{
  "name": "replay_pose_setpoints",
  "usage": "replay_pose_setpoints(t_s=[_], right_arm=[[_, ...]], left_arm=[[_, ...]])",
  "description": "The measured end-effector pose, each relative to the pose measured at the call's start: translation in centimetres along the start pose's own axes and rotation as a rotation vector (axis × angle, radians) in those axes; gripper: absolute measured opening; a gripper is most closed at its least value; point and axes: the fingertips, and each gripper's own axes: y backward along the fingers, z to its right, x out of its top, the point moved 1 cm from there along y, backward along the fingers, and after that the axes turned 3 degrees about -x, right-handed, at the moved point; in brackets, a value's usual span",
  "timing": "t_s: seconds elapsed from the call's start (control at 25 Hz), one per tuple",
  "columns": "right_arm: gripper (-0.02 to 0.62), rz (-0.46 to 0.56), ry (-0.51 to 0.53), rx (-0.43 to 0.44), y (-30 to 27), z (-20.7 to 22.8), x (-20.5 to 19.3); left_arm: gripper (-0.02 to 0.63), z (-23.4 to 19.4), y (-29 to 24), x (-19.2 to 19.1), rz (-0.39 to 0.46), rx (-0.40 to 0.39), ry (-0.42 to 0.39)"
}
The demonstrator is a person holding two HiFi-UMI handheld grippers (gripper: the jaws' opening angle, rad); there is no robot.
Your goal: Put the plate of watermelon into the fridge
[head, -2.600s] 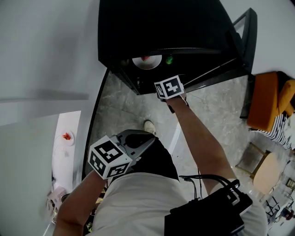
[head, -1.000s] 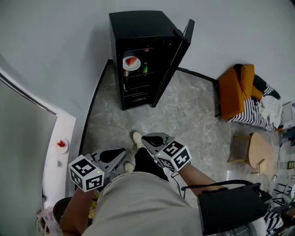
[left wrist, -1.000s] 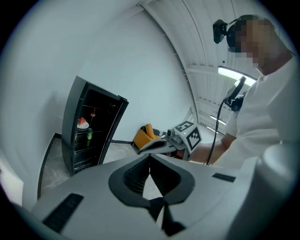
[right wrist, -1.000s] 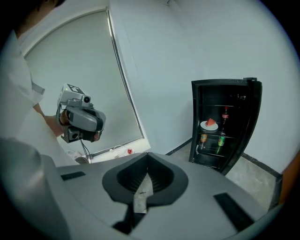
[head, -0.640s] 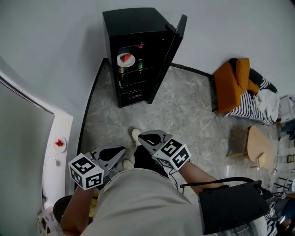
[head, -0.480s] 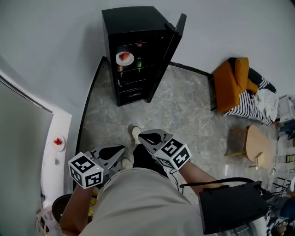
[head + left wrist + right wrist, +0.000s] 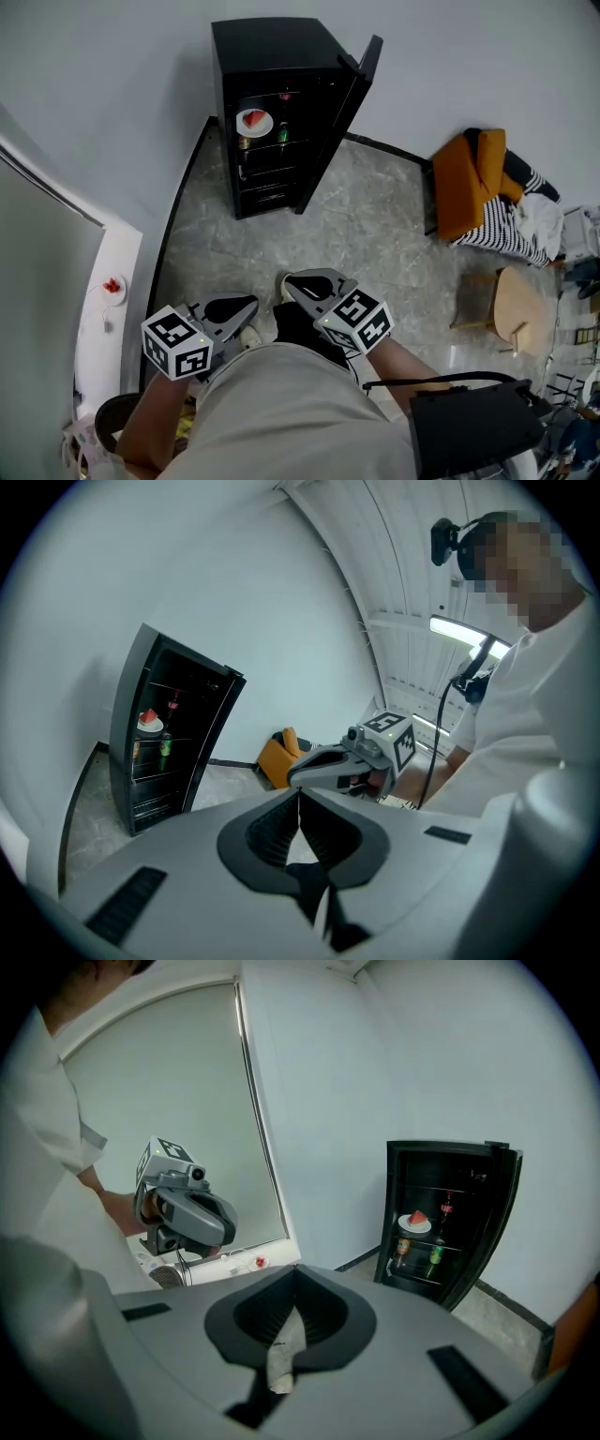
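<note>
Plate of watermelon (image 7: 254, 121) sits high inside the open fridge (image 7: 281, 47); likely light, rigid, breakable, slice may slide, best gripped at its rim. Left tongs (image 7: 232, 307) and right tongs (image 7: 305, 285) pressed together, empty

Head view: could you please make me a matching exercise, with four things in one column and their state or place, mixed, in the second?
1. plate of watermelon
2. fridge door
3. right claw
4. orange seat

A. shut, empty
B. open
C. at the far right of the view
D. inside the fridge

Pairs: 1-D, 2-B, 3-A, 4-C
</note>
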Motion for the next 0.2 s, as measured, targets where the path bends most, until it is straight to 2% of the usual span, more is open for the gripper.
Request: replay_pose_setpoints(t_s=[0.2], right_arm=[[0.014,-0.002,-0.010,0.008,0.4,0.9,-1.3]], left_arm=[[0.012,-0.2,-1.4,-0.2,0.015,0.004,0.008]])
